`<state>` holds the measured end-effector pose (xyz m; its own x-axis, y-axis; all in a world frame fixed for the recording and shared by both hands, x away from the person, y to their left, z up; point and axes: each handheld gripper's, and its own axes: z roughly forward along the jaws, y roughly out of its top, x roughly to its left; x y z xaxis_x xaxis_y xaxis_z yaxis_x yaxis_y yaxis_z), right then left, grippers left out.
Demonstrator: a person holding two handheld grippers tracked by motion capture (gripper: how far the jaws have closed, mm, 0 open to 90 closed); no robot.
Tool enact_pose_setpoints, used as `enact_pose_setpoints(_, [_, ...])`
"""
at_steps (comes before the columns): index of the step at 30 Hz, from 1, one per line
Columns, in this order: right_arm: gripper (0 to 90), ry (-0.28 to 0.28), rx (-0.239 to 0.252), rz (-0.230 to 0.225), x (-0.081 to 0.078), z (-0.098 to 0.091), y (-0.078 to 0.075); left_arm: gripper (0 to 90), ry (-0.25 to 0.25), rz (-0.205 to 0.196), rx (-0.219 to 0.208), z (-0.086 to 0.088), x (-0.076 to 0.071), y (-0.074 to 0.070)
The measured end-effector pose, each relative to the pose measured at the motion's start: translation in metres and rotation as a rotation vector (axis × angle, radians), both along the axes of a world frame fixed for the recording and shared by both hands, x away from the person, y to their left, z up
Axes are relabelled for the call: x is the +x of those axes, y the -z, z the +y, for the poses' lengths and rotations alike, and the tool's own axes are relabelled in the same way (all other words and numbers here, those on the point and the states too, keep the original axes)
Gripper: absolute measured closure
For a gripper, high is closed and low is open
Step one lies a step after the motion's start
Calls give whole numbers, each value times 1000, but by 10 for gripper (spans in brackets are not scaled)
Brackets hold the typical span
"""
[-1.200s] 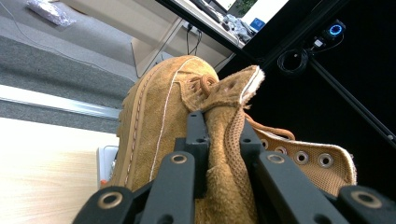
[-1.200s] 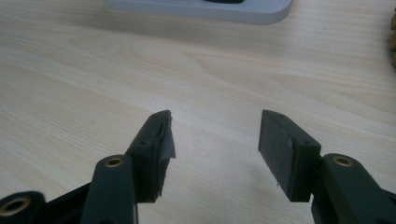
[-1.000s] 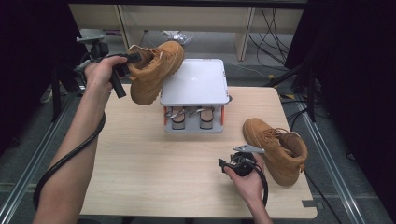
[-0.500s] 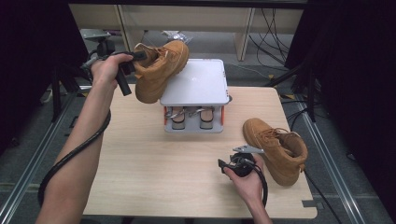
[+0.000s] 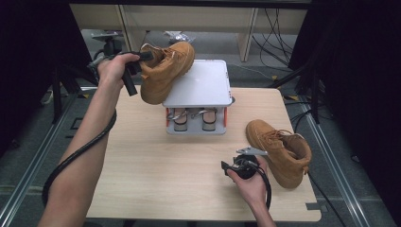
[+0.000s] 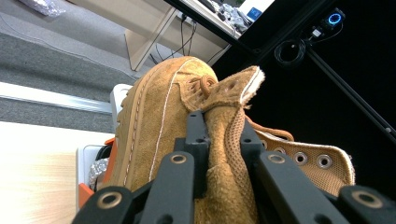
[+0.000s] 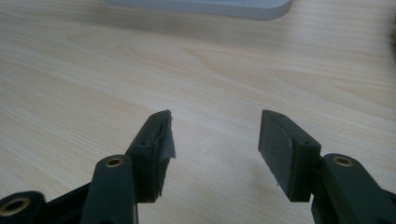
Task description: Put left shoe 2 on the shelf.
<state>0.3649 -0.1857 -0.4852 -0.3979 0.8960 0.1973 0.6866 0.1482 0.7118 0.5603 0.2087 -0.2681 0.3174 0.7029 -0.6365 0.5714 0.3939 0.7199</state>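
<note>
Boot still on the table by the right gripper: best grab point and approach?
Probably the collar of the boot on the table, at the ankle opening. It stands upright on its sole, opening facing up, toe toward the rack. Bring the open right gripper from above, one jaw inside the opening, pinching the thin collar wall.

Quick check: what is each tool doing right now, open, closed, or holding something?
Left tool: closed on the tan boot, gripping its collar, lifted over the white rack.
Right tool: open, nothing between its jaws, low over the table.
</note>
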Motion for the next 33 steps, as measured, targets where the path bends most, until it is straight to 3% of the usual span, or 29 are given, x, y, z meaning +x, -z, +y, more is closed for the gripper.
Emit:
enact_pose_setpoints(19, [453,7,4,18,-1,0,0,803,21,2,15,-19,7,0])
enact_pose_setpoints(21, [453,-5,-26,-3,0,-2,1,803,20,5,13,-22,8,1])
enact_pose_setpoints(22, [453,13,6,17,-1,1,1,803,18,11,17,-22,8,0])
enact_pose_setpoints(23, [453,13,7,17,-1,0,1,803,20,6,15,-23,9,1])
enact_pose_setpoints(24, [453,-8,-27,-5,0,-2,1,803,20,8,13,-24,9,1])
enact_pose_setpoints(25, [453,-8,-27,-5,0,-2,1,802,20,8,13,-24,9,1])
enact_pose_setpoints(26, [453,10,7,17,-1,0,1,802,20,12,20,-26,9,0])
enact_pose_setpoints(33, [452,11,6,19,-1,1,2,801,29,14,15,-31,11,2])
